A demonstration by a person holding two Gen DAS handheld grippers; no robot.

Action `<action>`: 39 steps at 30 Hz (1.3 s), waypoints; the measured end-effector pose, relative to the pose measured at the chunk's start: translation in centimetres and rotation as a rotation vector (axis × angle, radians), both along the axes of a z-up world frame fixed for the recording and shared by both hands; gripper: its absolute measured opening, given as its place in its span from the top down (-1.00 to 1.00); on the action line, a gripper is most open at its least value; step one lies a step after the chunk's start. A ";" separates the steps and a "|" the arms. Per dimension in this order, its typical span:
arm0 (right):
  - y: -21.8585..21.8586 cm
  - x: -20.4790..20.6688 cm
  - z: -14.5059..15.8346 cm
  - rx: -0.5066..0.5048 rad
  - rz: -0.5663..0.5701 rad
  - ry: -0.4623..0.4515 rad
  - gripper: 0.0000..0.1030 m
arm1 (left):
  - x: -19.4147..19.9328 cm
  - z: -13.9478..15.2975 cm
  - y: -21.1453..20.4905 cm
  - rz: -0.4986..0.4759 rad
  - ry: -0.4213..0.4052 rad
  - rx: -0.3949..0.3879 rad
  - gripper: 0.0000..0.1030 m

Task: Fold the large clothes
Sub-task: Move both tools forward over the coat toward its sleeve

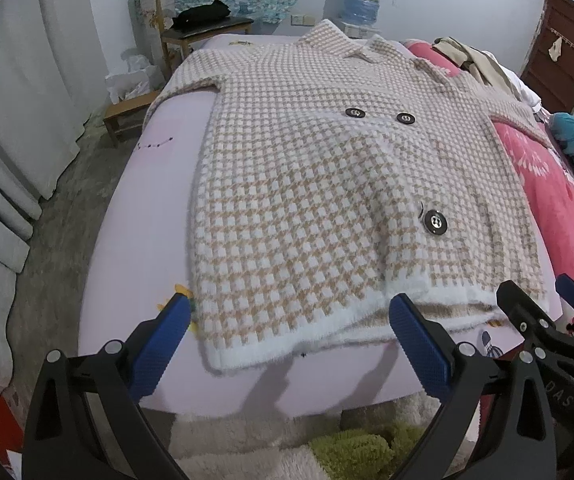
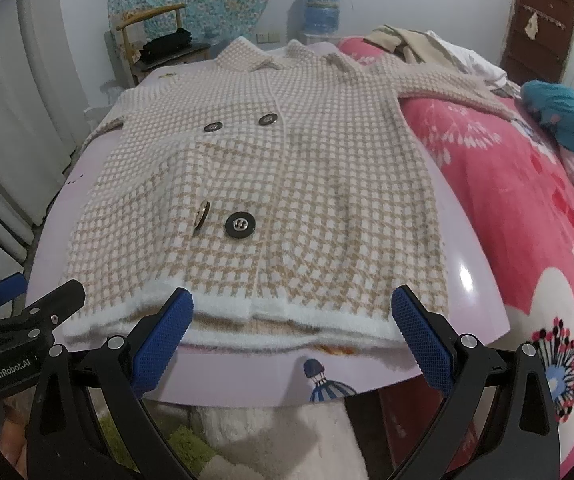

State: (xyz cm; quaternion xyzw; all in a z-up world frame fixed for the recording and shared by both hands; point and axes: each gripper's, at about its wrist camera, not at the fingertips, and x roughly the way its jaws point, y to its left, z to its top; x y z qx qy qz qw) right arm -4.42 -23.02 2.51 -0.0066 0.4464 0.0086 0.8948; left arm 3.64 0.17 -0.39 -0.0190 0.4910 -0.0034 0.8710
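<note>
Both claws hang spread wide just off the near edge of the bed, holding nothing. The left gripper (image 1: 289, 344) has its blue pads (image 1: 163, 344) either side of the near-left hem corner, hovering slightly above the cloth as far as I can tell. The right gripper (image 2: 293, 338) sits close alongside, its open jaws framing the middle and right stretch of the white hem band (image 2: 287, 314).

The checked coat (image 1: 307, 200) lies face up along the lilac sheet (image 1: 143, 208), collar toward the far edge, hem at the near edge, dark buttons (image 2: 240, 225) down the front. One sleeve drapes off the left edge; the other reaches across onto the pink blanket (image 2: 527, 200) that covers the bed's right side.

I judge the folding has not begun: the garment is spread flat and the claws are lining up for a first grasp. Next, each should drop onto the hem and pinch both layers of the thick, fluffy knit, likely wider apart, before lifting it toward the collar.
</note>
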 end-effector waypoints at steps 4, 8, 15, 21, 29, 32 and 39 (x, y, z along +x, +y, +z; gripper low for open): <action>0.2 1.0 0.1 -0.006 0.001 -0.001 -0.85 | 0.8 0.1 -0.1 -0.005 -0.013 0.016 -0.89; 0.5 2.2 0.4 -0.003 0.010 -0.007 -0.85 | 2.1 0.2 0.5 0.004 -0.026 0.019 -0.89; 1.4 4.2 1.7 -0.007 0.039 -0.061 -0.85 | 4.8 0.7 2.2 0.022 -0.045 0.015 -0.89; 2.2 6.6 2.6 -0.015 0.077 -0.106 -0.85 | 7.1 1.3 3.6 0.054 -0.071 0.062 -0.89; 2.9 9.8 3.9 0.014 0.145 -0.173 -0.85 | 9.6 2.0 4.8 0.028 -0.124 0.042 -0.89; 2.9 10.8 4.0 0.035 0.157 -0.181 -0.85 | 10.1 2.3 5.5 0.011 -0.151 -0.044 -0.89; 3.8 13.0 4.4 0.043 0.187 -0.217 -0.85 | 11.7 2.8 6.4 -0.002 -0.173 -0.169 -0.89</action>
